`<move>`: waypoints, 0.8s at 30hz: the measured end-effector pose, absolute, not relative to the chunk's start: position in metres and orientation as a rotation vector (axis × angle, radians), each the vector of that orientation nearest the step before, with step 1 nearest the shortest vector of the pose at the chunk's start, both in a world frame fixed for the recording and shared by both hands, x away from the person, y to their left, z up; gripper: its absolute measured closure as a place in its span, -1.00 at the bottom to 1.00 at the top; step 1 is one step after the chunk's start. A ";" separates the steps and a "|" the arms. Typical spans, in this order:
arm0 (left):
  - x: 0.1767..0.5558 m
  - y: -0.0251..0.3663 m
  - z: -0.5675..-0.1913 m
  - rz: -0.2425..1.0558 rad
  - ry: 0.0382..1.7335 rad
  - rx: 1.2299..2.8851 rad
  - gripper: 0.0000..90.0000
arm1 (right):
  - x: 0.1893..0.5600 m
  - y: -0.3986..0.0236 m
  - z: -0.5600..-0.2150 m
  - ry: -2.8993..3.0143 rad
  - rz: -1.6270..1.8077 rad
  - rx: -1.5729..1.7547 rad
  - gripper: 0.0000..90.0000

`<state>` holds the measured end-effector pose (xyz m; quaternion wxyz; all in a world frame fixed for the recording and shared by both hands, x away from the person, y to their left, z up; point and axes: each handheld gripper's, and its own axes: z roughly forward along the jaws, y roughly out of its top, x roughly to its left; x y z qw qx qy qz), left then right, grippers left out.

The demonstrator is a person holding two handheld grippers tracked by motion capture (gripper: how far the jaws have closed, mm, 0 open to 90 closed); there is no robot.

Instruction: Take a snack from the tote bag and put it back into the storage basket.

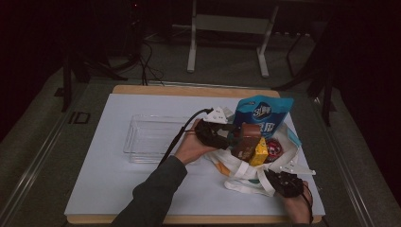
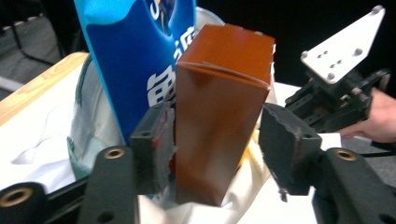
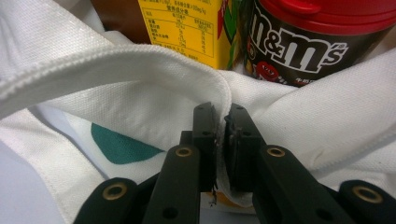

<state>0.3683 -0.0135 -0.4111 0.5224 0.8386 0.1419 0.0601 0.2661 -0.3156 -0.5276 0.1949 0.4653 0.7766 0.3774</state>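
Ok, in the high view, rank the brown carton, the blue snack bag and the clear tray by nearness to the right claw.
1. Brown carton: in the white bag, up-left of the right claw.
2. Blue snack bag: standing behind the carton.
3. Clear tray: far left on the table.

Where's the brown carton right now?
In the high view the brown carton stands in the white bag, right of table centre, between the blue pouch and the yellow box.

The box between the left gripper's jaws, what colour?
Reddish brown box, clearest in the left gripper view.
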 end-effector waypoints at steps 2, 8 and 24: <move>0.370 -0.013 -0.411 0.120 0.310 1.985 -0.08 | 0.266 -0.315 -0.528 2.176 1.058 1.304 0.86; 0.371 -0.019 -0.410 0.122 0.261 1.986 -0.24 | 0.266 -0.315 -0.528 2.176 1.058 1.304 0.86; 0.386 -0.034 -0.420 0.065 0.257 1.961 -0.42 | 0.266 -0.316 -0.528 2.180 1.062 1.300 0.86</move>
